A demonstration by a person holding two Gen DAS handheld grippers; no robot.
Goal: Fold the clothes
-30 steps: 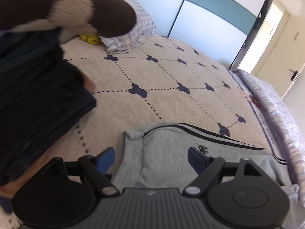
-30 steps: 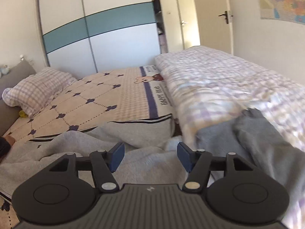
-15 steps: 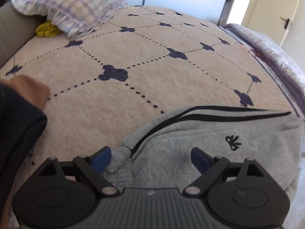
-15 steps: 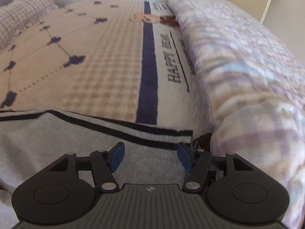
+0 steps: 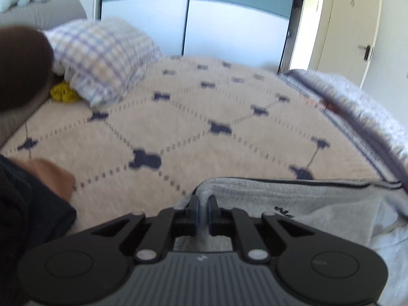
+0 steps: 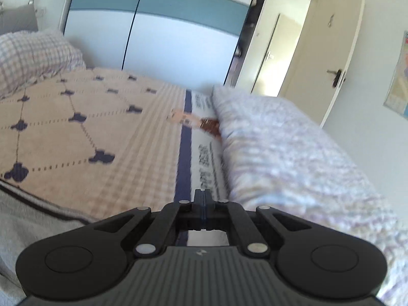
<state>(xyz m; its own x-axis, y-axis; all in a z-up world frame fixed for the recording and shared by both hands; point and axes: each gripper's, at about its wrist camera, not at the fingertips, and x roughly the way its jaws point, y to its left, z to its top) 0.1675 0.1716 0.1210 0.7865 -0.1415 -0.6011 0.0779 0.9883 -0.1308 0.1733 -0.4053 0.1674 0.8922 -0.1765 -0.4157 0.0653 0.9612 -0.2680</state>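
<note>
Garment: grey sweatshirt [image 5: 293, 199] lies on the bed [image 5: 178, 132], spread directly ahead of and to the right of the left tool [image 5: 203, 210]. Left tool closed, with a ridge of the grey fabric pinched between its blue pads. Right tool [image 6: 203, 205] closed too; pads meet with nothing visible between them. The sweatshirt's dark-striped edge [image 6: 38, 204] sits to its lower left, apart from the tips. Whether any cloth is caught below the pads cannot be told from this view.

Progress, judged: early. Sweatshirt looks rumpled, with no flat, squared fold visible; one edge appears taken up at the left tool only. Remaining: get a second hold, lay the fabric over itself, flatten, stack.

Surroundings: dark clothing [image 5: 28, 216], possibly already-folded items, lies at the left tool's near left, with a tan patch [image 5: 54, 176] beside it. Checked pillow [image 5: 102, 58] and a small yellow object [image 5: 63, 94] far ahead to the left. Lilac checked quilt [image 6: 293, 158] is bunched immediately right of the right tool, narrowing the free bed surface on that side. Wardrobe doors [image 6: 158, 35] and an open door [image 6: 331, 51] beyond. Both views motion-blurred.
</note>
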